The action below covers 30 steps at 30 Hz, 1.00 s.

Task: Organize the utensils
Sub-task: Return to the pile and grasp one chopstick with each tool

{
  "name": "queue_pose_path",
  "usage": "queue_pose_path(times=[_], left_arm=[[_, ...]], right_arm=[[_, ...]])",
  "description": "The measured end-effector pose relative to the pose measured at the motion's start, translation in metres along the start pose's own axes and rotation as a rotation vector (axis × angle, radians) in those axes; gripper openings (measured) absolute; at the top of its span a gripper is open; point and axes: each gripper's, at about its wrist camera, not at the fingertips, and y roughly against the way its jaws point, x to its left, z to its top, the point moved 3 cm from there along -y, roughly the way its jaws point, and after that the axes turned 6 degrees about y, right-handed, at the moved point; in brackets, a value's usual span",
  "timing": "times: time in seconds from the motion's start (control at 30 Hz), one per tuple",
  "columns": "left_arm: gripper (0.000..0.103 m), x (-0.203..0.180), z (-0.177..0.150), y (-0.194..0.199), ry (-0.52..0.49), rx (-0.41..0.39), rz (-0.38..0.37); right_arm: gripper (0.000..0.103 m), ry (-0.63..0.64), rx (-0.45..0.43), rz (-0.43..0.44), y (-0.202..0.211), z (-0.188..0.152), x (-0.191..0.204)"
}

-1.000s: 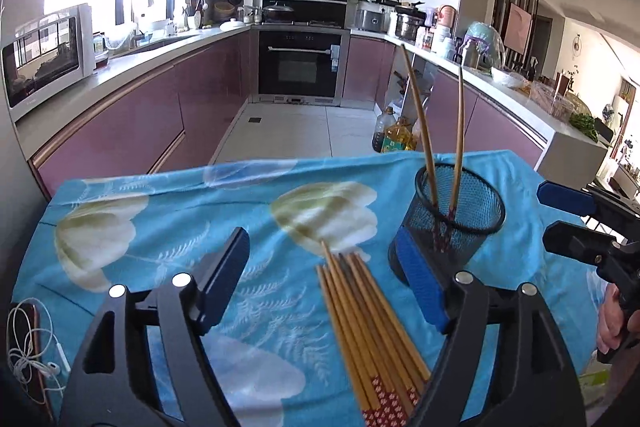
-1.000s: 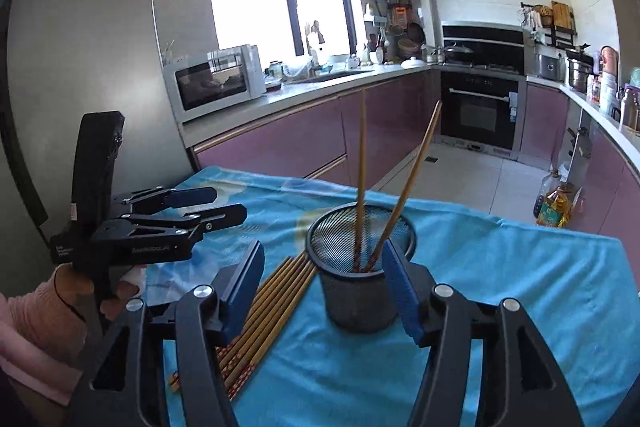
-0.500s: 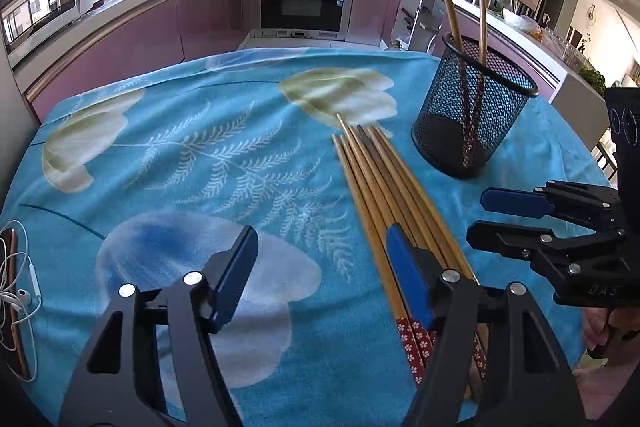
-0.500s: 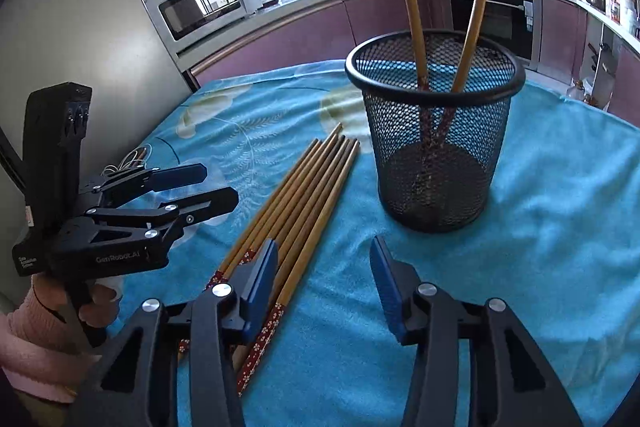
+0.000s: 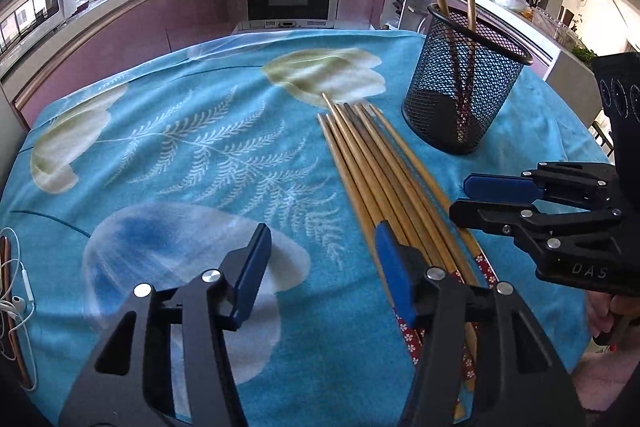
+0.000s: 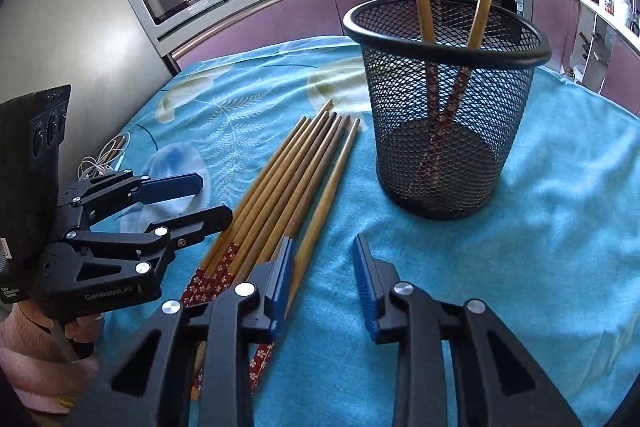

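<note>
Pickup step, nothing gripped. Chopsticks point(image 5: 384, 183) lie bundled mid-frame on the counter point(image 5: 180, 147); two more already stand in the cup point(image 5: 464, 87), upper right. Left tongs point(image 5: 320, 267) and right tongs point(image 6: 324, 279) closing, still apart, both low beside the bundle's patterned ends. Next, I'd say: isolate one stick, clamp, lift to cup.

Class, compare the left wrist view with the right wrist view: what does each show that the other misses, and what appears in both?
Only the left wrist view shows the right gripper from outside, jaws closing on nothing.

Only the right wrist view shows the left gripper from outside, likewise closing and empty, plus a pink sleeve.

Both show the black wire-mesh cup holding two chopsticks, the loose wooden chopsticks lying beside it, and the blue floral tablecloth.
</note>
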Motion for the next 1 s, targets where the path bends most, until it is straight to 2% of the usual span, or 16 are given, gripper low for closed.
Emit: queue_pose_path(times=[0.1, 0.17, 0.37, 0.63, 0.8, 1.0], left_arm=[[0.053, 0.002, 0.000, 0.000, -0.007, 0.002, 0.013], [0.048, 0.004, 0.000, -0.002, -0.006, 0.019, 0.033], [0.048, 0.002, 0.005, 0.004, 0.003, -0.001, -0.016], [0.048, -0.006, 0.007, -0.007, -0.021, 0.022, -0.009], [0.035, 0.001, 0.007, -0.009, -0.013, 0.037, 0.009], [0.032, 0.004, 0.008, -0.009, 0.005, 0.041, 0.010]], right_arm=[[0.026, -0.002, 0.006, -0.011, 0.002, -0.001, -0.003], [0.026, -0.005, 0.009, -0.016, 0.004, -0.002, -0.006], [0.026, 0.003, 0.016, -0.024, 0.003, -0.001, -0.006], [0.026, 0.011, 0.018, -0.025, 0.002, -0.001, -0.005], [0.026, 0.027, 0.022, -0.039, 0.002, 0.000, -0.004], [0.026, 0.064, 0.029, -0.080, -0.001, 0.002, 0.000]])
